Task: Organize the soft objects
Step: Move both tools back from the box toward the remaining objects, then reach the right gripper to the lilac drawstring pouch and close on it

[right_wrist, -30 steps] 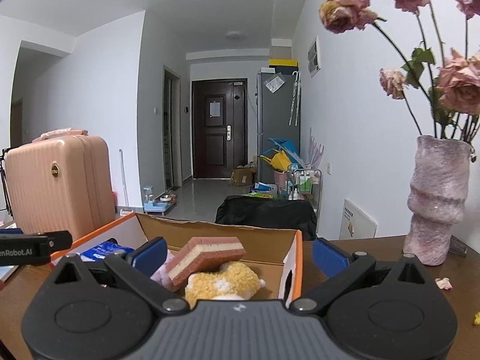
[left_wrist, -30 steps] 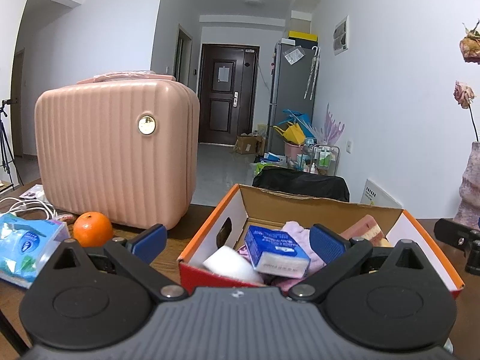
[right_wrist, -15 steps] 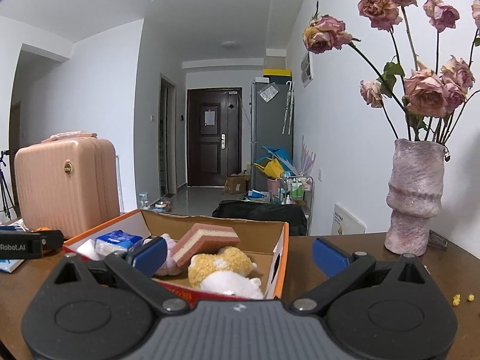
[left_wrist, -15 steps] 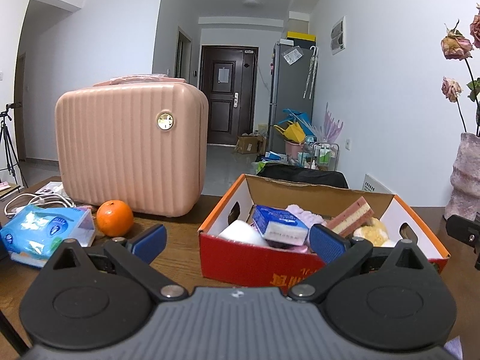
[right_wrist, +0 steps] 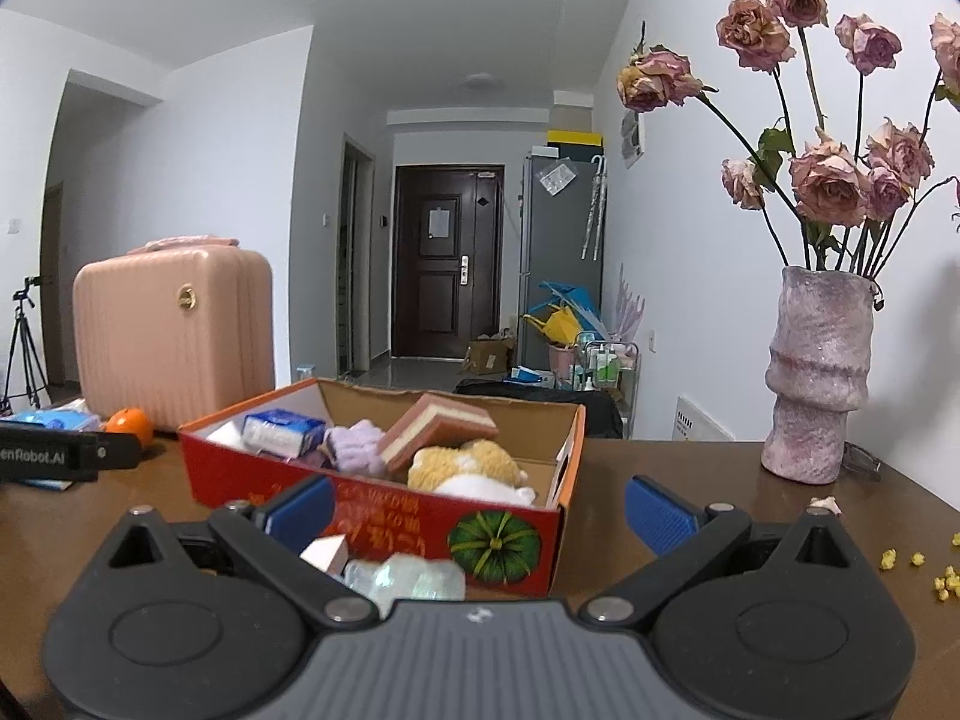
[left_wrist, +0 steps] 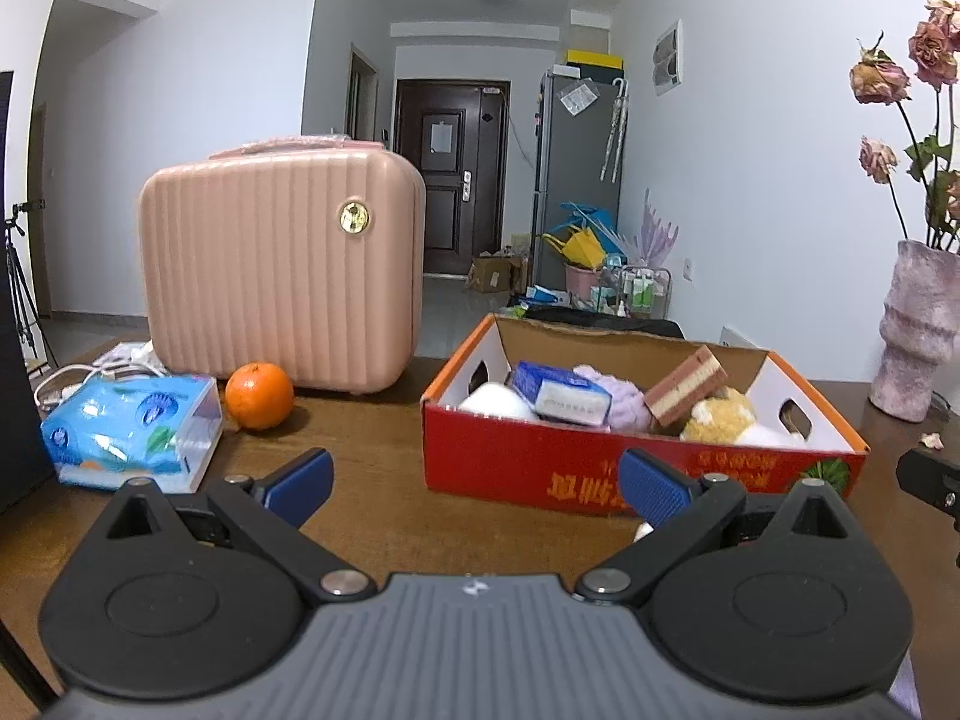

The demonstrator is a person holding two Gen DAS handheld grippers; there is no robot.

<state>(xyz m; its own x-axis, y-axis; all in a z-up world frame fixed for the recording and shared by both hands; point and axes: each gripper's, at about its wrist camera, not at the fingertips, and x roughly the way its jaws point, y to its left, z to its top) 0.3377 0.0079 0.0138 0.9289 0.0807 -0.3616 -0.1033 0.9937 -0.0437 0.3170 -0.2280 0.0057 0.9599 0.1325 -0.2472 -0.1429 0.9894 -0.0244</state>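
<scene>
Brown desk in a hallway-facing room: left wrist view has the left gripper [left_wrist: 474, 483] spread and empty, red box [left_wrist: 600, 468] of soft items ahead-right, long side across; right wrist view has the right gripper [right_wrist: 477, 507] spread, box corner just ahead-left, clear packet [right_wrist: 414, 579] under it, nearer.

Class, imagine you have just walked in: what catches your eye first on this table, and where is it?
The red cardboard box at the table's centre, heaped with soft things: a striped sponge and a yellow plush toy. Behind it to the left stands a pink ribbed suitcase with an orange in front; dried roses in a vase stand right.
</scene>
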